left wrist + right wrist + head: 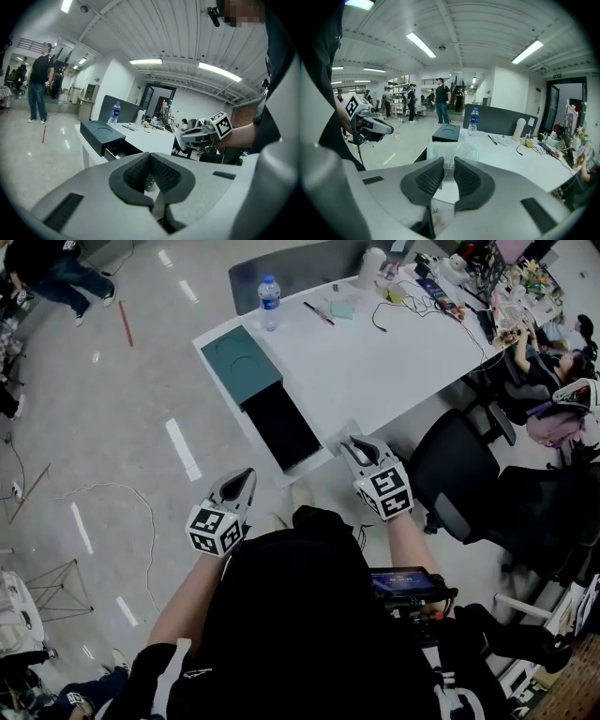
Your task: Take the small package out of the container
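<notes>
The white table (375,371) spreads far and right of you. The dark container (242,364) sits at the table's left end, its drawer open towards you. Your right gripper (449,163) hangs by the table's near edge, clamped on the small clear package (451,147), which is outside the container, just right of it. Your left gripper (150,158) is closed on nothing, left of the table.

The open box (281,425) is too dark inside to see. From above, the right tool (356,448) hides most of the clear bag (452,150). The things (441,292) at the far end of the desk (394,367) are too small to tell.
</notes>
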Action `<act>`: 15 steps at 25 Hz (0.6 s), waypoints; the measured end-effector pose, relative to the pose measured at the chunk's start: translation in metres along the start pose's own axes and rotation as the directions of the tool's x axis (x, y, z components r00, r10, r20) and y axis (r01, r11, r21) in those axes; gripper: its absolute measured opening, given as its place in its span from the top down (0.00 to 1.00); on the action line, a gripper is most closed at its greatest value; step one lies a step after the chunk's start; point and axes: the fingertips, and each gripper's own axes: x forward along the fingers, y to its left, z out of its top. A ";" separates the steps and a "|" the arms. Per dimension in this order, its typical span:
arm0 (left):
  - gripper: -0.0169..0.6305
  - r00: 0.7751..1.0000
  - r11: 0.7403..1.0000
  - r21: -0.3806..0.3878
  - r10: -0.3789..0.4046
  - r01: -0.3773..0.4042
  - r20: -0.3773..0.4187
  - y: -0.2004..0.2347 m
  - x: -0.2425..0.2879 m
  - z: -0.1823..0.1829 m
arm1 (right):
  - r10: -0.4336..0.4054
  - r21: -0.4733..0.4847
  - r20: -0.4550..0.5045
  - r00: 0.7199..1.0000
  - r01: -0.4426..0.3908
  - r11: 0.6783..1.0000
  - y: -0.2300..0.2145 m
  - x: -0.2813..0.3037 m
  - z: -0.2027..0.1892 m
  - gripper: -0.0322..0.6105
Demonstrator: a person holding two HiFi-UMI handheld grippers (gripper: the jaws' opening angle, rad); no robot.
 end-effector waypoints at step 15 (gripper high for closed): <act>0.96 0.991 0.994 0.029 -0.102 0.104 -0.083 -0.039 0.015 -0.023 | -0.102 0.200 0.104 0.989 0.079 0.977 0.001 -0.056 -0.041 0.84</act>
